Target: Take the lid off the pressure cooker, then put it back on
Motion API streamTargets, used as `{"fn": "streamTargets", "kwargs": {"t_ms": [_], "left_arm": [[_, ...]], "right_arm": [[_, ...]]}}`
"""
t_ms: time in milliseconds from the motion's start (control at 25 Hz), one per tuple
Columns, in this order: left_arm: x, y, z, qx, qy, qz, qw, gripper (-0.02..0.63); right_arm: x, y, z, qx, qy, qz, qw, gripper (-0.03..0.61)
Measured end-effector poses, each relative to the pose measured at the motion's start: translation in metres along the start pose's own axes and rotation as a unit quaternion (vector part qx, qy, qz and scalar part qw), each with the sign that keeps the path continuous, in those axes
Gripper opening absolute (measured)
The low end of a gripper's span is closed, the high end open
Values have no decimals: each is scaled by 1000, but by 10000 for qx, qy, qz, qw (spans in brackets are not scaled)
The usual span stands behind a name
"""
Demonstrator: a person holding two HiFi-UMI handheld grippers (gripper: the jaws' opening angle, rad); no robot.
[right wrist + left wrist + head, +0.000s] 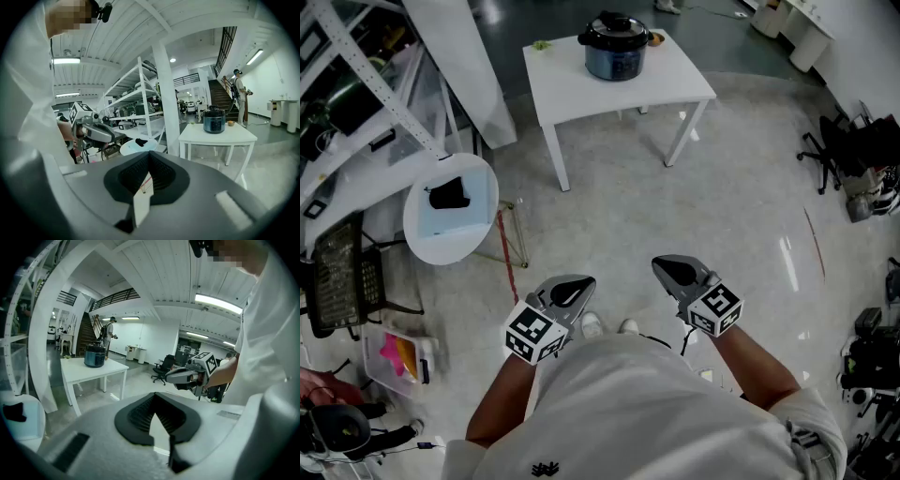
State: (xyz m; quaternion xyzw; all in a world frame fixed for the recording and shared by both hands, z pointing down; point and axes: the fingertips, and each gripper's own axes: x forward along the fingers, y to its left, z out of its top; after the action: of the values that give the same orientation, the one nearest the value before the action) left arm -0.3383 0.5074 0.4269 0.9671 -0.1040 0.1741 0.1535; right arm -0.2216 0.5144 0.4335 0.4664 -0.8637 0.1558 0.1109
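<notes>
In the head view, your left gripper [574,292] and right gripper [675,272] sit at lower centre, well apart from the pressure cooker [617,47], which stands with its lid [614,25] on, at top centre on a white table [680,86]. In the left gripper view, your jaws are clenched together on nothing, and the pressure cooker [95,356] shows at middle left. In the right gripper view, the jaws are likewise pressed together and empty, with the pressure cooker [214,120] right of centre.

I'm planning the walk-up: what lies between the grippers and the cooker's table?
Only bare floor, as the head view shows. Nothing stands between the left gripper, the right gripper and the table bearing the cooker.
</notes>
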Motion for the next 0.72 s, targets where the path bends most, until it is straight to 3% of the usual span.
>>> {"fn": "streamTargets", "kwargs": {"t_ms": [360,720], "left_arm": [[-21,17,-15,25,-10,-141,9999,6],[-12,36,-19,-30,-35,-249,9997,6]], "right_arm": [[32,17,7,-143,-101,-61,9998,11],[38,6,1,92,-90,-183,9997,11]]}}
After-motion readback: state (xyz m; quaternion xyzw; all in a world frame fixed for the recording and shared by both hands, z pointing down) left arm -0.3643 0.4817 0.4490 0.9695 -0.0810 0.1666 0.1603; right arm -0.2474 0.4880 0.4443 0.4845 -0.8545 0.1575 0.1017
